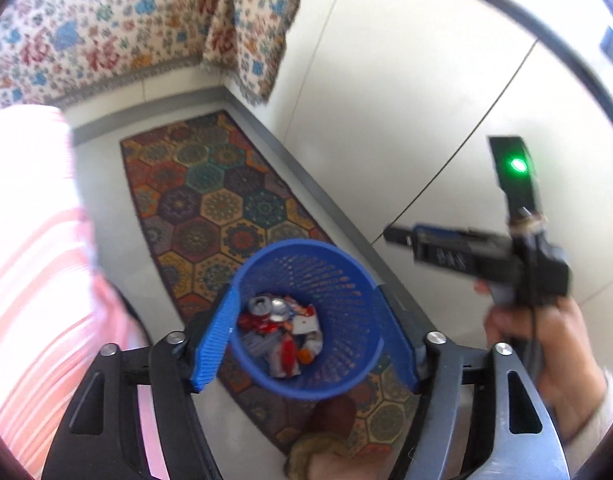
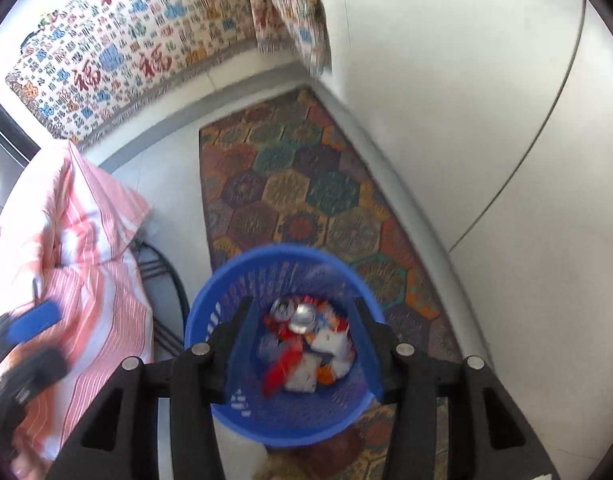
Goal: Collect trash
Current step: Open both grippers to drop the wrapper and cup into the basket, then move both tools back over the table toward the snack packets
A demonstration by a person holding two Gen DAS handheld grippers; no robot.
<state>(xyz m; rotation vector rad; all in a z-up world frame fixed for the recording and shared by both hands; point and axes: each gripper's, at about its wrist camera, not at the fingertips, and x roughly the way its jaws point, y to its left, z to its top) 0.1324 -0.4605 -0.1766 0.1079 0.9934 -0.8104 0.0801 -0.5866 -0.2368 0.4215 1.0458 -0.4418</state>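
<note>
One blue bin (image 1: pixel 306 320) stands on the patterned rug (image 1: pixel 210 200), and both grippers hang above it, looking down into it. From the left: a pink-striped cloth (image 1: pixel 38 280) lies draped beside the rug, then comes the bin, then the white wall (image 1: pixel 406 100). Two crushed cans (image 2: pixel 294 314) lie side by side on top of the trash (image 1: pixel 282 332), over a heap of red, white and orange wrappers too blurred to count. The left gripper (image 1: pixel 306 336) is spread wide, its two blue fingers (image 1: pixel 216 336) straddling the bin's mouth with nothing between them. The right gripper (image 2: pixel 300 344) is likewise spread wide and holds nothing, its fingers framing the trash. In the left view, one hand (image 1: pixel 546 344) holds the right gripper's handle near the wall.
</note>
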